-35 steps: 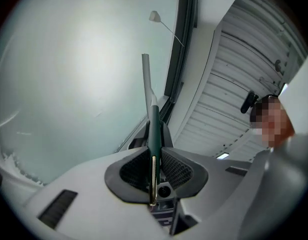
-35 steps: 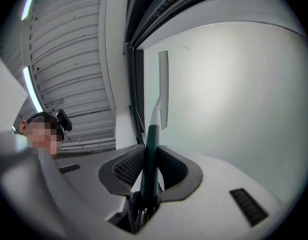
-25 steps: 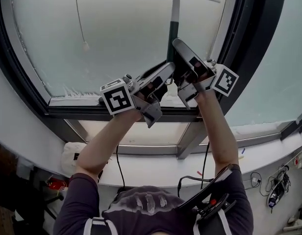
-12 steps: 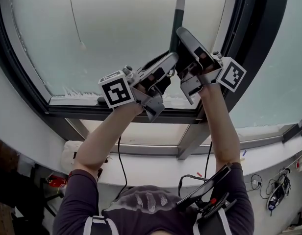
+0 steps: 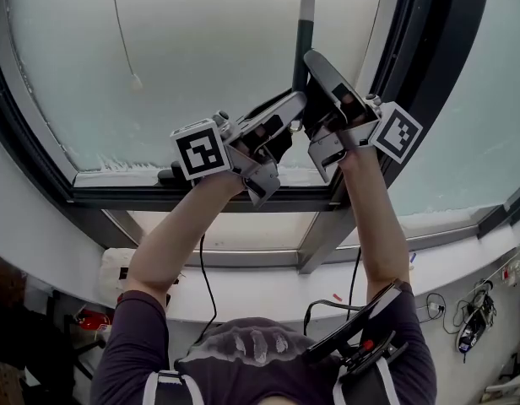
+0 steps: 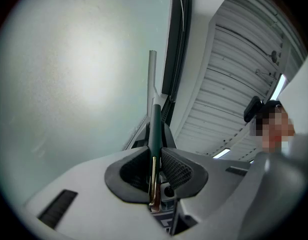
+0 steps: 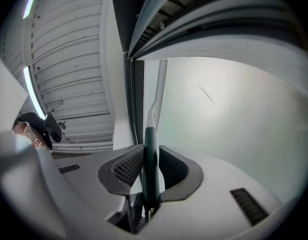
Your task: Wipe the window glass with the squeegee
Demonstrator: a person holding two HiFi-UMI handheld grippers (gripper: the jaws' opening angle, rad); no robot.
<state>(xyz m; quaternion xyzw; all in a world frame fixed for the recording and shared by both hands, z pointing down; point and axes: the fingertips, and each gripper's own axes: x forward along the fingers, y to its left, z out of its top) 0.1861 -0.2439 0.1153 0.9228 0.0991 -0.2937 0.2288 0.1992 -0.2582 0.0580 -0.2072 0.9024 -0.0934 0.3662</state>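
In the head view I hold the left tool (image 5: 287, 118) and right tool (image 5: 316, 64) up at the pale frosted window glass (image 5: 201, 57). The dark-green-handled, white-shafted squeegee (image 5: 302, 42) rises between them. In the left gripper view, the jaws clamp the green handle. In the right gripper view, the jaws grip it too.

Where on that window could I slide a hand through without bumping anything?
The frosted window glass is bare between the thin hanging cord and the dark-green squeegee handle. It is crowded lower right, where the left tool and right tool both clamp that handle by the black window frame.
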